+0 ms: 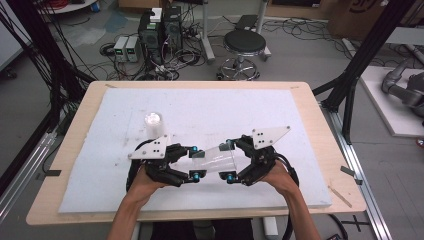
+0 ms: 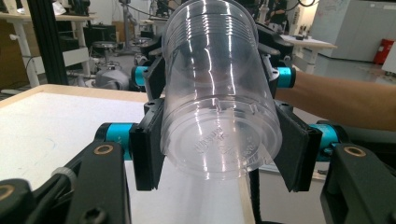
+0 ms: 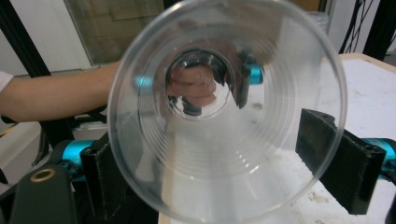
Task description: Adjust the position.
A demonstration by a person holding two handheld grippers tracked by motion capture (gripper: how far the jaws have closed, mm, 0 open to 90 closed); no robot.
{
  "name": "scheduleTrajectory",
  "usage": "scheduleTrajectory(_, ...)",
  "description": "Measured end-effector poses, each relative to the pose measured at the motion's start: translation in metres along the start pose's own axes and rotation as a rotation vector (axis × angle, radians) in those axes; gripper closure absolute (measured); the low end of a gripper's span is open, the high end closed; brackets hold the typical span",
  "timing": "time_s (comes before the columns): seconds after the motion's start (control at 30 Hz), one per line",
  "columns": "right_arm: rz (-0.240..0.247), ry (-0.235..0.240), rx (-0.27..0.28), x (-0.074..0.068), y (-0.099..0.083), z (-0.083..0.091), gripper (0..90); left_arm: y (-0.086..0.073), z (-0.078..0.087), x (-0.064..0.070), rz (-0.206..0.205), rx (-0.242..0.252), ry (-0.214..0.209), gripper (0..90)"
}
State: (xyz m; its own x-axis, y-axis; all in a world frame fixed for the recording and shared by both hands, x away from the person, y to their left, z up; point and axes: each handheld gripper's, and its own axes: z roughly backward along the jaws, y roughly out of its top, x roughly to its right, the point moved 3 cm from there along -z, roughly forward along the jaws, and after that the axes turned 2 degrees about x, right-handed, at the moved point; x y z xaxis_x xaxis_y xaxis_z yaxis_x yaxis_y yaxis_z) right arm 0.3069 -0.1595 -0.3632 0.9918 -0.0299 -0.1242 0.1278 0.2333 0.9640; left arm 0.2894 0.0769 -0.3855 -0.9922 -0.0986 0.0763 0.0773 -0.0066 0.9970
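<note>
Status: clear plastic cup (image 1: 214, 159) is off the table, held horizontal between my two grippers over the front middle of the white foam mat (image 1: 280, 115). Left gripper (image 1: 194, 162) has the base end: in the left gripper view the cup's bottom (image 2: 219, 140) faces the camera and both black pads (image 2: 145, 156) sit against its sides, so that claw is clamped on the cup. Right gripper (image 1: 230, 161) is at the rim end; the right gripper view looks straight down the open mouth (image 3: 224, 112). There the left pad (image 3: 109, 179) looks in contact with the wall, while the far pad (image 3: 343, 158) sits just beside the rim and I can't tell whether it touches, so I won't call that claw closed or open. A second clear cup (image 1: 153, 120) stands upright on the mat, behind the left gripper and well apart from the held one. My read: pick-up is done and we're mid-handover or about to do a two-handed move. Left to do, as a judgement: get a confirmed grip at the rim end, release the other side, then put this cup where it goes, likely next to or onto the standing one. Thin wall, so squeeze lightly.
</note>
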Motion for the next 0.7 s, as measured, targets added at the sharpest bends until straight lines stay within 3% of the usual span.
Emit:
scheduleTrajectory(0.3, -0.006, 0.031, 0.042, -0.0004, 0.0020, -0.0012, 16.2, -0.0009, -0.0025, 0.0010, -0.002, 0.000, -0.017, 42.0)
scheduleTrajectory(0.47, -0.007, 0.045, 0.067, -0.0003, 0.0028, 0.0002, 22.0, -0.0013, -0.0021, 0.0013, -0.002, 0.003, -0.021, 42.0)
scheduleTrajectory(0.7, -0.006, 0.045, 0.070, -0.0004, 0.0020, 0.0001, 23.8, -0.0020, -0.0018, 0.0012, -0.006, -0.002, -0.022, 42.0)
